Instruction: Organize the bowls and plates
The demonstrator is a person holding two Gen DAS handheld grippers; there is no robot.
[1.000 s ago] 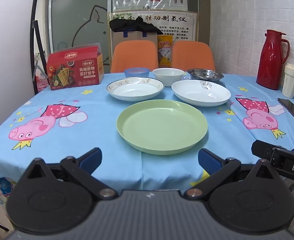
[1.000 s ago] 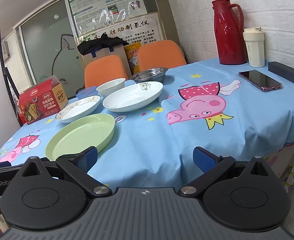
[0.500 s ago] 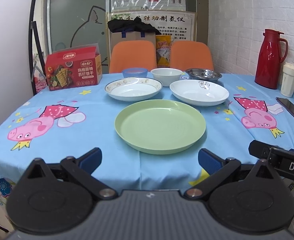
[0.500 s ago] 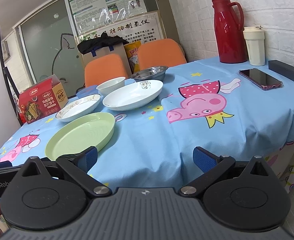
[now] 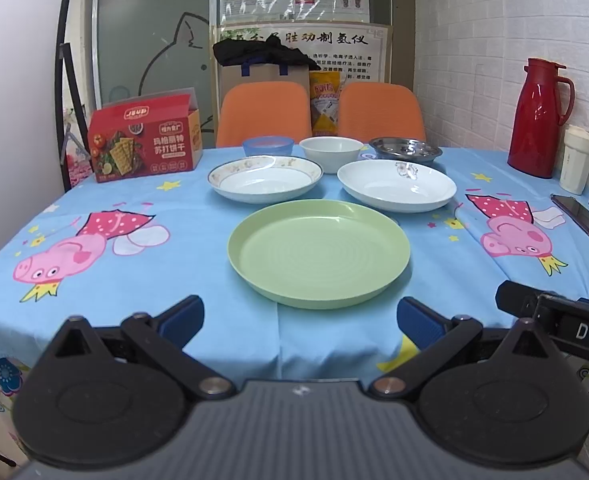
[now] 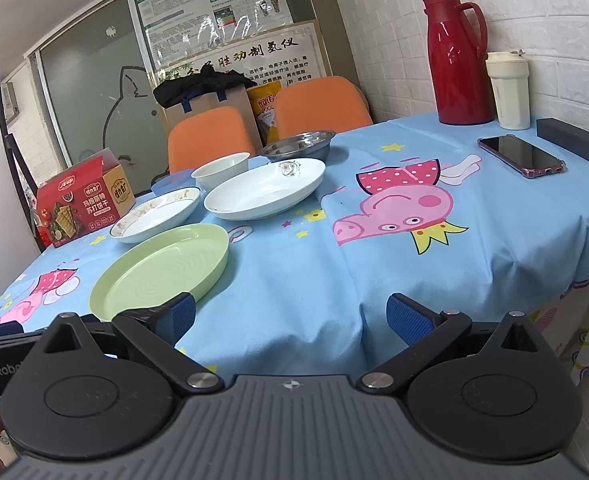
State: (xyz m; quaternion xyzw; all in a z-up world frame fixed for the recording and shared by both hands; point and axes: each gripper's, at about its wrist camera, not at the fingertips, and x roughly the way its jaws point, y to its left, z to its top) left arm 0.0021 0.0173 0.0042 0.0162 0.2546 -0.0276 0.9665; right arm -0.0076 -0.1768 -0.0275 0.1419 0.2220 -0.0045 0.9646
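Currently both grippers hover off the bench's near edge, holding nothing. Left gripper [image 5: 300, 316] has its blue-padded fingers [image 5: 182, 314] spread wide, lined up with the green plate [image 5: 318, 252], which lies near the near edge, untouched. Right gripper [image 6: 290, 316] fingers [image 6: 408, 320] equally wide apart, over bare blue cartoon-pig tablecloth [image 6: 374, 264], with that green plate [image 6: 160, 274] to its left. Behind the green plate, mid-bench: patterned-rim white plate [image 5: 265, 178] left, white plate with a small flower mark [image 5: 396, 186] right, apart from each other. Toward the far edge: blue bowl [image 5: 268, 145], white bowl [image 5: 331, 153], steel bowl [image 5: 405, 149] in a row. Red cracker box [image 5: 144, 140] at the far left corner. Red thermos [image 6: 456, 60], cream tumbler [image 6: 510, 90], phone [image 6: 520, 156], dark case [image 6: 570, 144] along the right edge by the wall.
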